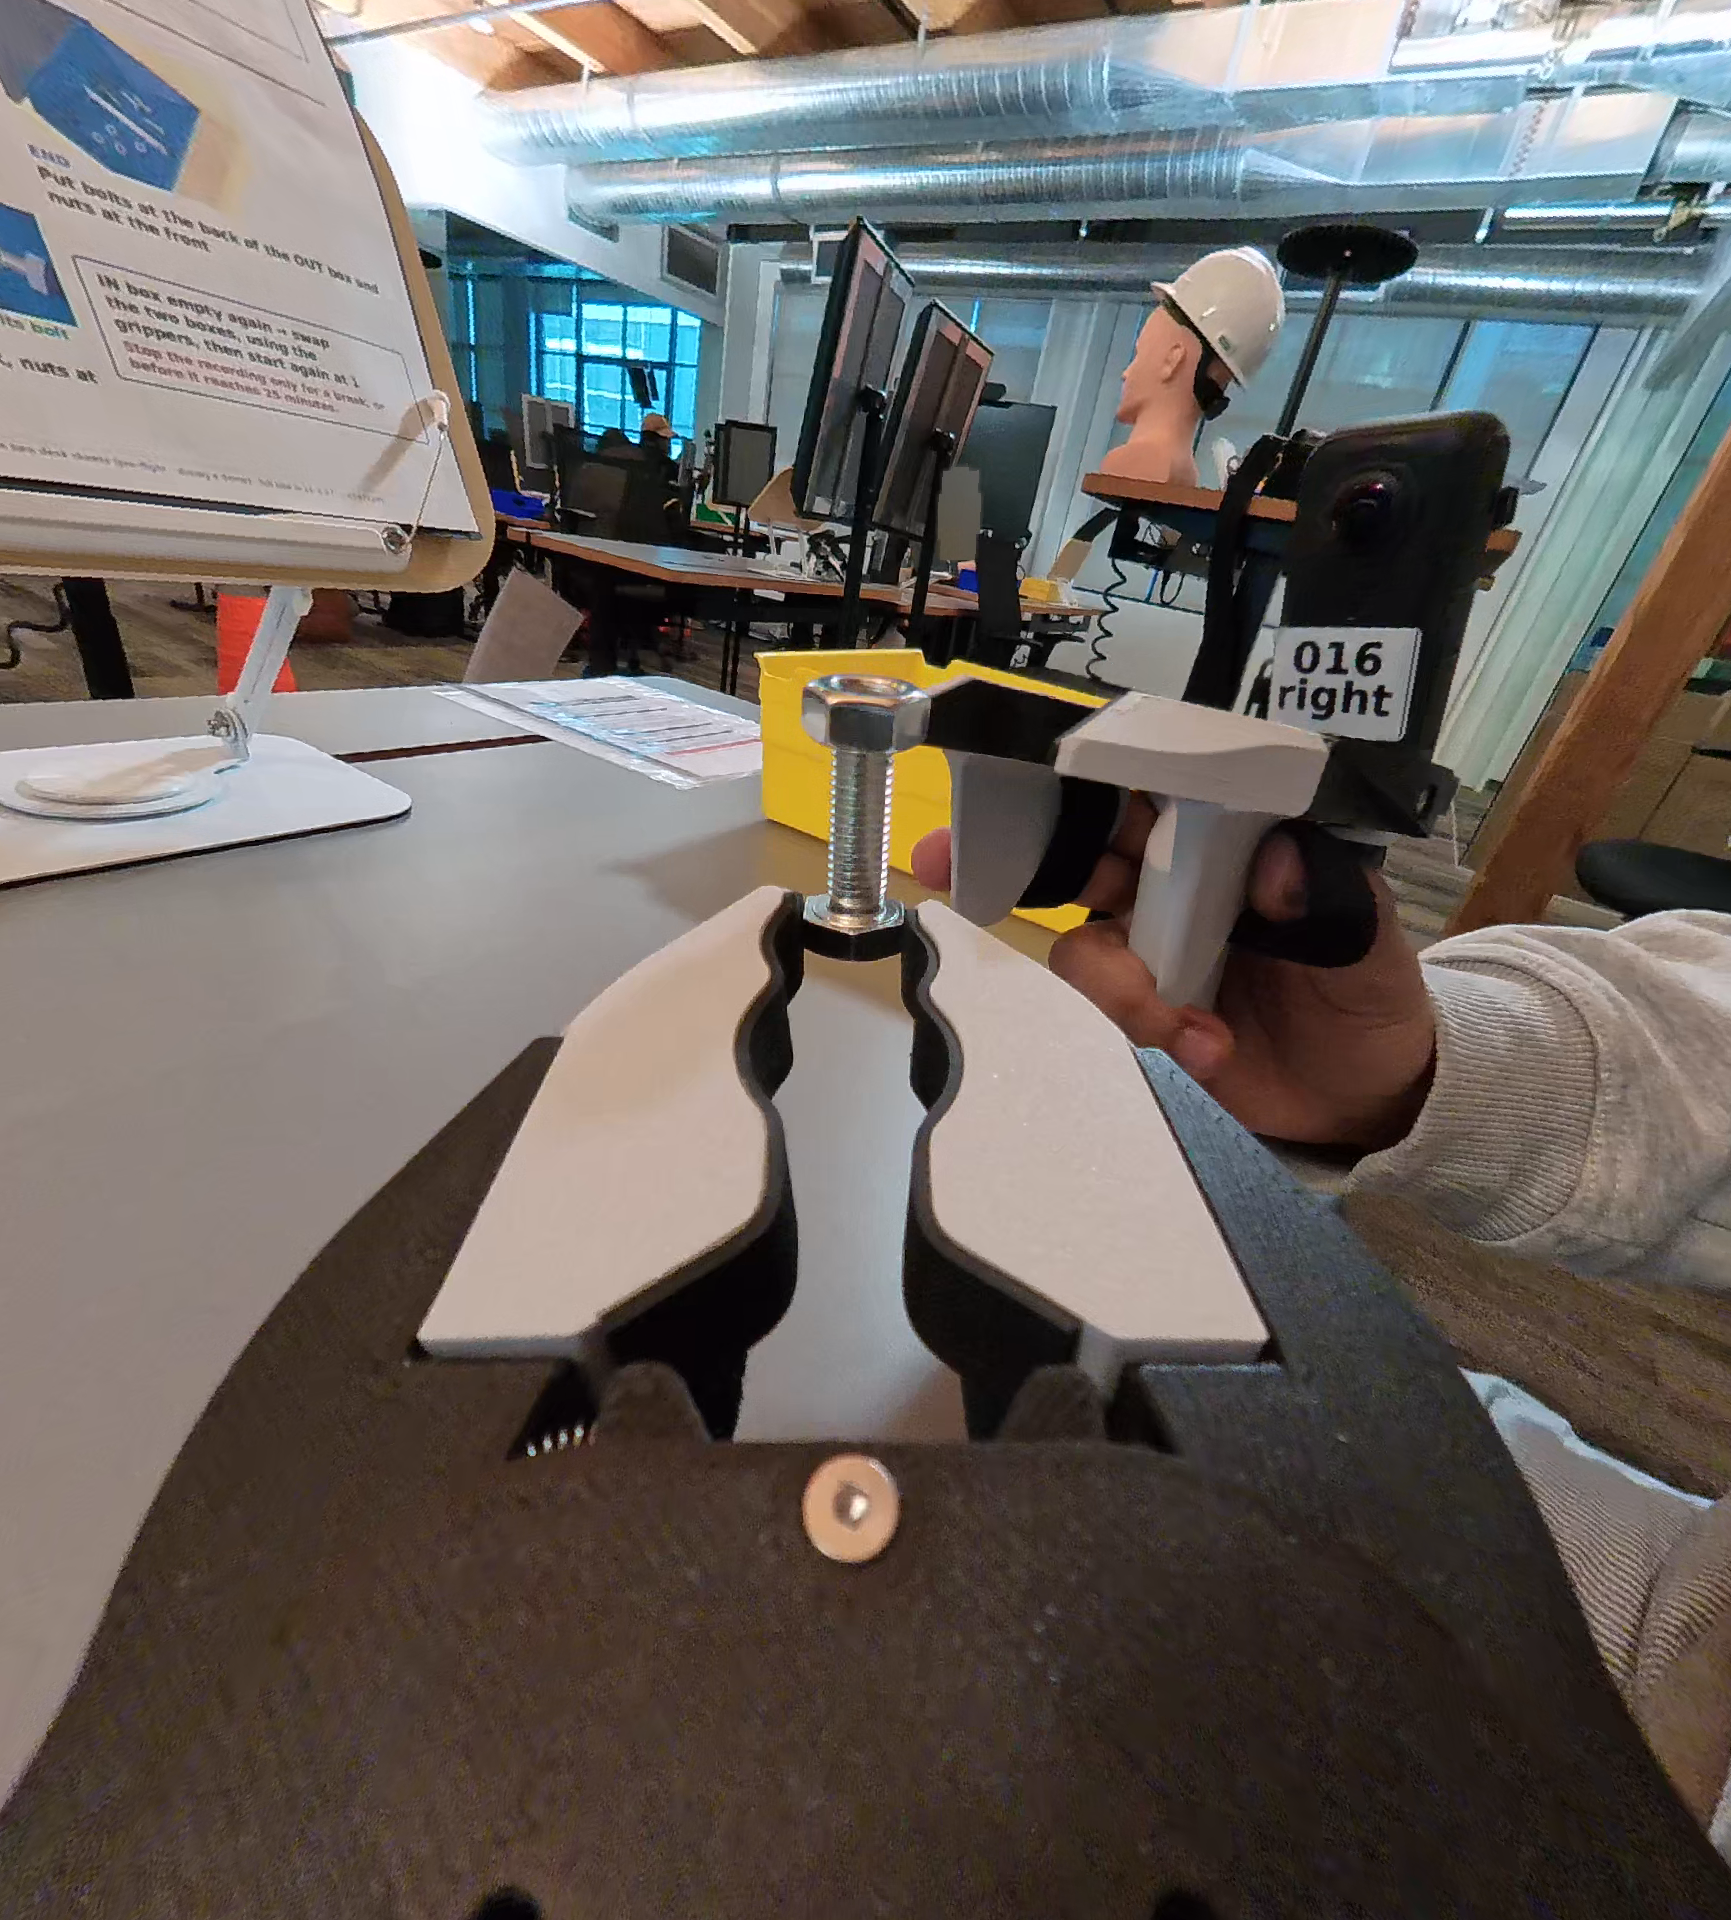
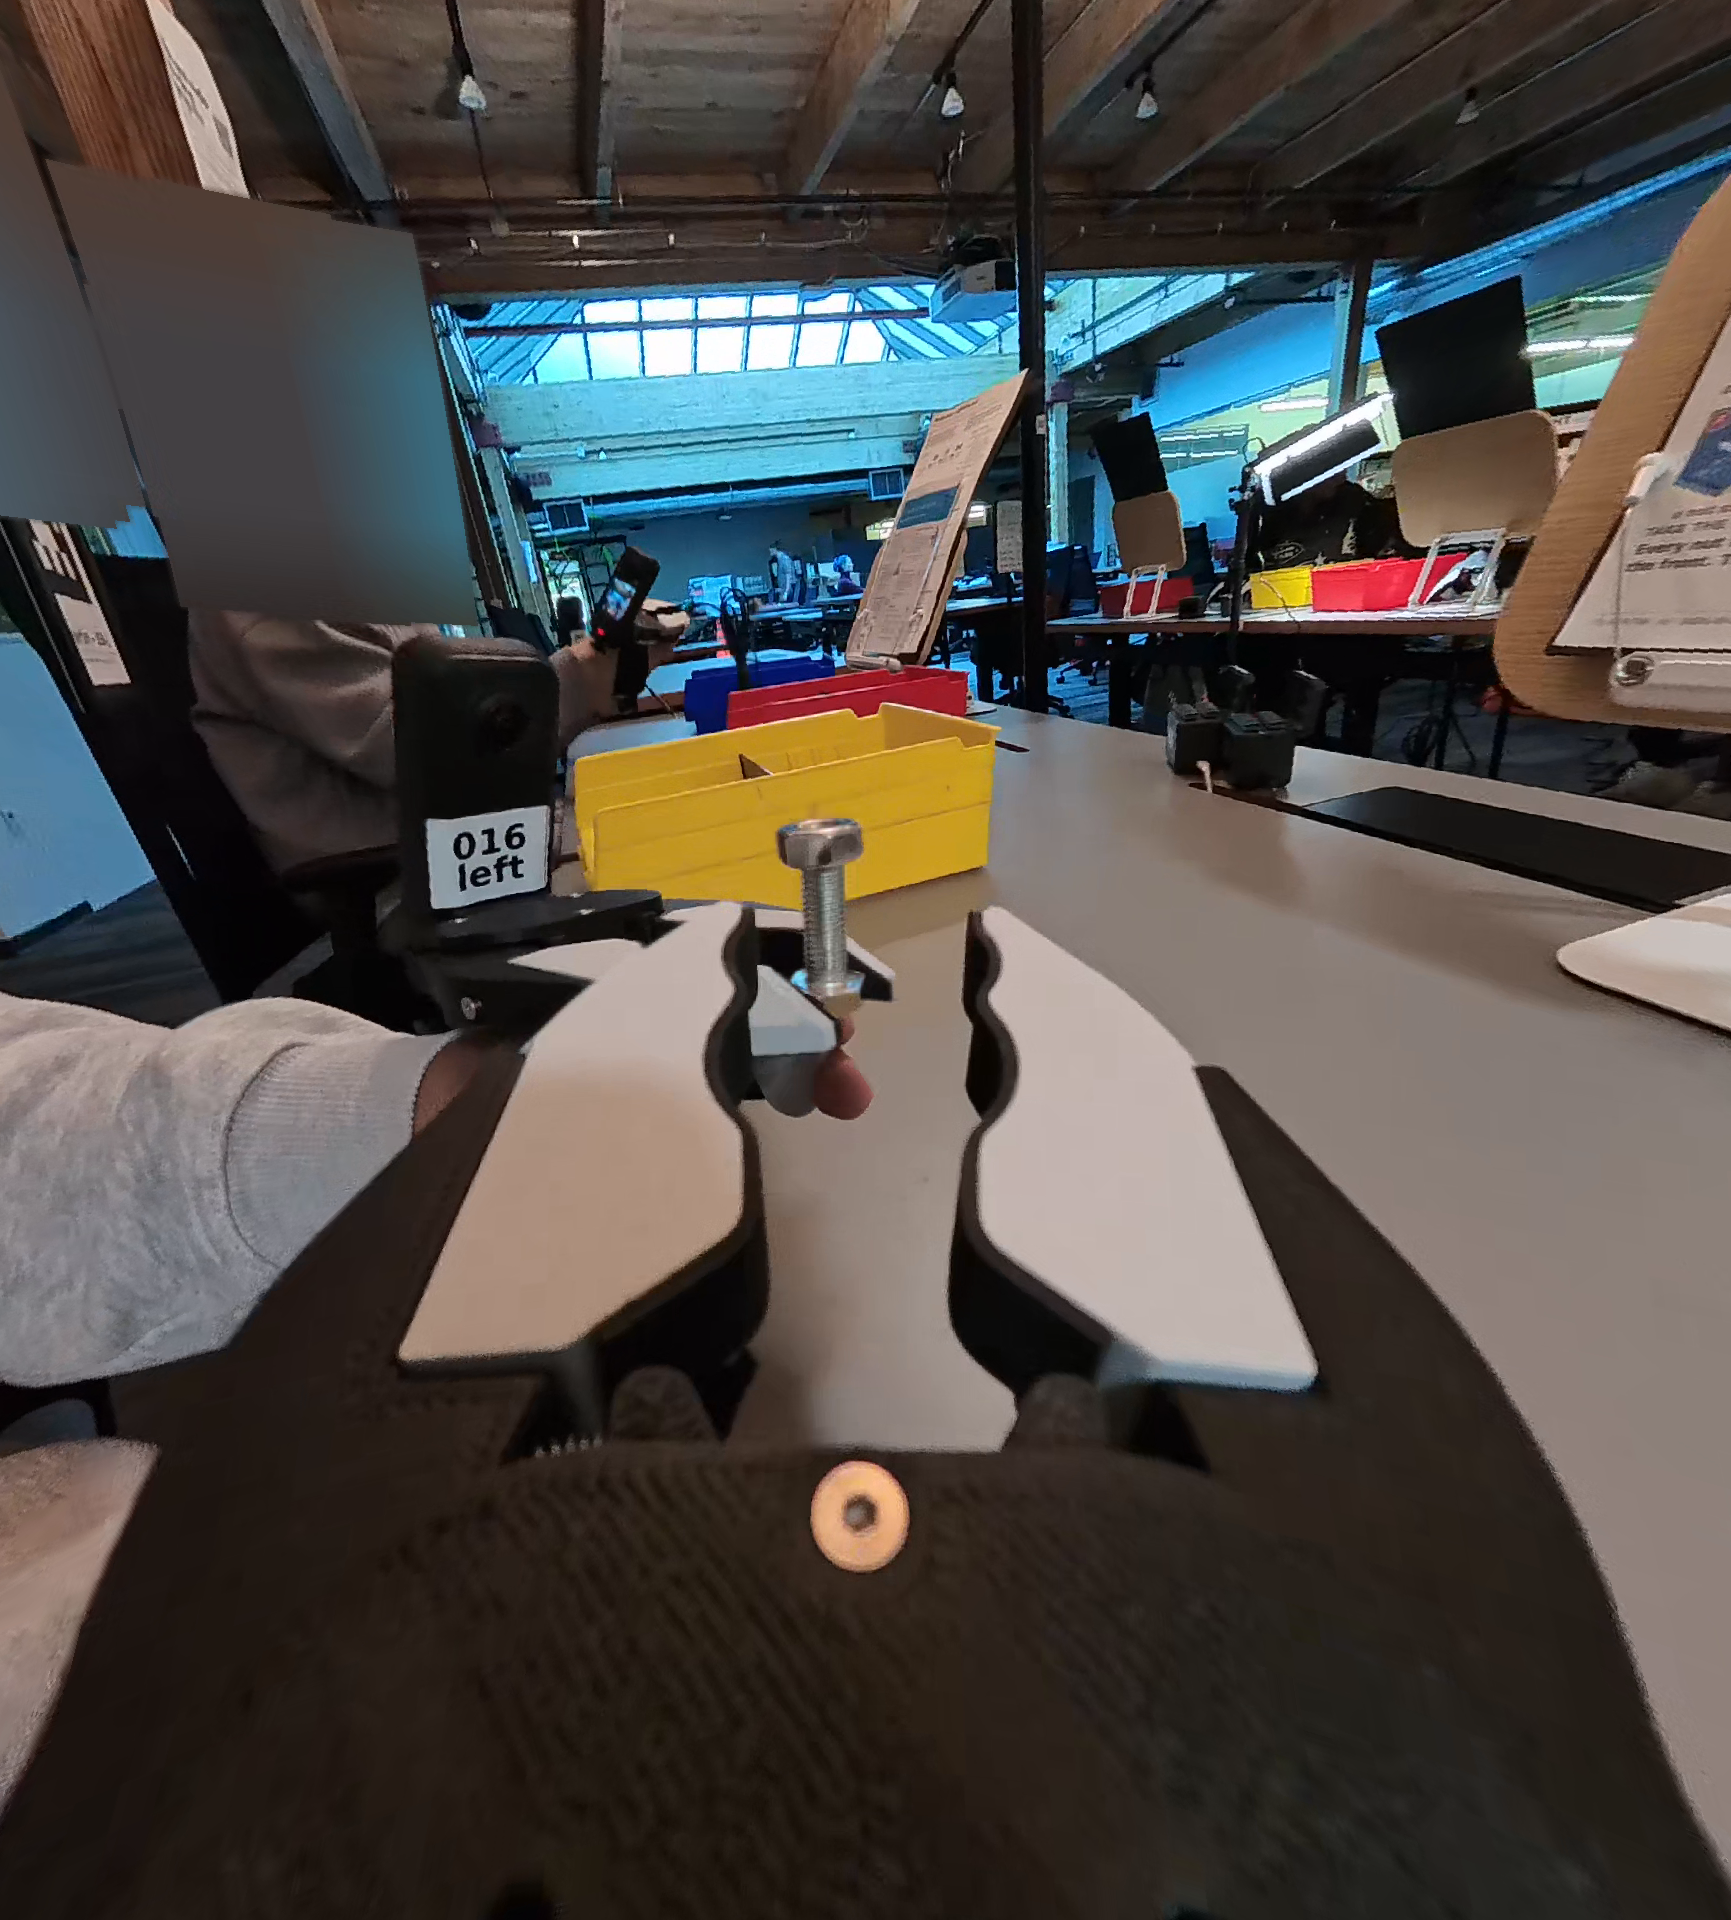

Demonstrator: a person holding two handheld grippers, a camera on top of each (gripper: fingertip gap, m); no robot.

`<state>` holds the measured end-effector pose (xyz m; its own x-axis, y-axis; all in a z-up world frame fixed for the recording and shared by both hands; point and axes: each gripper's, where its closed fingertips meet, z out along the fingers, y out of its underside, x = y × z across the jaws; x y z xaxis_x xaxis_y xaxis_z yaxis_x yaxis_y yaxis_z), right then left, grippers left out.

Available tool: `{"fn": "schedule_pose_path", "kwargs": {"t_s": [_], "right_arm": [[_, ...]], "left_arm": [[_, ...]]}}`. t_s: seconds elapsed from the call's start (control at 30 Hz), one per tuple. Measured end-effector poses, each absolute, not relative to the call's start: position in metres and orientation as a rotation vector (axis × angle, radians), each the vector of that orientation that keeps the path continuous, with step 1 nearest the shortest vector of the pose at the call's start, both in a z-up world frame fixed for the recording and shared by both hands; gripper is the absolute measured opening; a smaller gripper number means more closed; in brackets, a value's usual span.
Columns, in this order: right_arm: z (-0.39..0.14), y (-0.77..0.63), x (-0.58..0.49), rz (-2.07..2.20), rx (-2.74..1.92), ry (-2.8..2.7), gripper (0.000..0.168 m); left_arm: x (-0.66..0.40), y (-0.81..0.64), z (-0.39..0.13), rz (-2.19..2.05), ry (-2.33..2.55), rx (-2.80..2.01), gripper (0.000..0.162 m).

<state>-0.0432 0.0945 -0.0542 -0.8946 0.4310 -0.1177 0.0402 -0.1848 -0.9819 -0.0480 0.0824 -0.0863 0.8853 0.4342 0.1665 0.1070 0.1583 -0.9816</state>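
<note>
Left wrist view: the left gripper pinches a silver hex nut between its fingertips, the threaded steel bolt standing upright from it. Right wrist view: the right gripper is spread wide, that bolt between its fingertips

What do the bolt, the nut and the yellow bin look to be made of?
Bolt and nut: bright plated steel by the look, shiny silver with glinting threads. Yellow bin: moulded plastic, probably; uniform glossy colour, thin ribbed walls.
</note>
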Motion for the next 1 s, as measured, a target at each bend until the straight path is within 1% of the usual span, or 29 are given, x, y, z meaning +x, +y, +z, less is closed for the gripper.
{"fn": "schedule_pose_path", "kwargs": {"t_s": [0.33, 0.57, 0.8, 1.0], "right_arm": [[-0.057, 0.095, -0.038, 2.142, -0.530, -1.848, 0.033], [-0.048, 0.105, -0.030, 2.169, -0.512, -1.828, 0.029], [-0.047, 0.116, -0.026, 2.133, -0.508, -1.774, 0.036], [-0.045, 0.124, -0.028, 2.146, -0.547, -1.735, 0.038]], "left_arm": [[-0.046, 0.090, -0.088, 0.230, -0.427, -1.426, 0.018], [-0.036, 0.108, -0.088, 0.147, -0.367, -1.428, 0.018], [-0.027, 0.128, -0.089, 0.091, -0.312, -1.447, 0.018], [-0.026, 0.133, -0.090, 0.061, -0.312, -1.441, 0.018]]}}
